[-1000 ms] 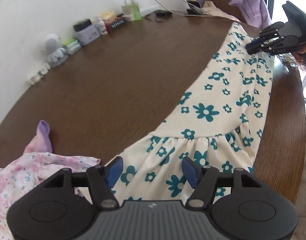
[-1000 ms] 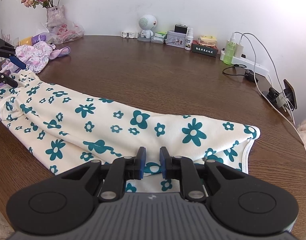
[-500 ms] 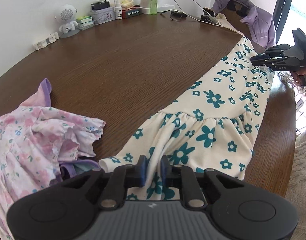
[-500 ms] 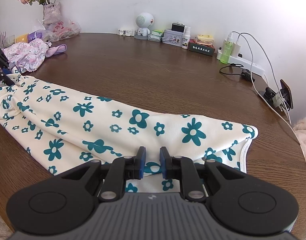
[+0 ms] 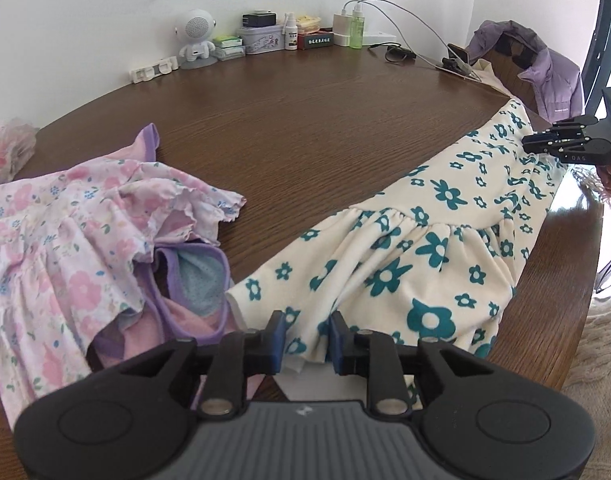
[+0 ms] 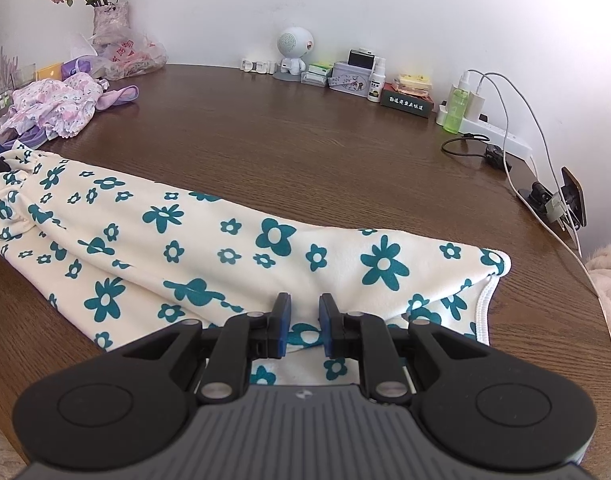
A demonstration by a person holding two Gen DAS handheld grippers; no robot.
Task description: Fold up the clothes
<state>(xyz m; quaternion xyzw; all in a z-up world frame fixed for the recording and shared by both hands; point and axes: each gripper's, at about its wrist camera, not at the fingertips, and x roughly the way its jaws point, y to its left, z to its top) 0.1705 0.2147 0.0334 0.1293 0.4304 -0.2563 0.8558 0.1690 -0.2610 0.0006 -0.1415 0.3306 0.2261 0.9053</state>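
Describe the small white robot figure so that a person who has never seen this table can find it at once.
Look along the far edge of the brown table, where small items stand against the white wall. The white robot figure is at the left end of that row, next to a patterned tin. It alone has a big round head with a speaker grille.

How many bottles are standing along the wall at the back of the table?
2: a small white spray bottle beside the patterned tin, and a green bottle next to the white charger on the power strip. Others may be hidden behind the clutter.
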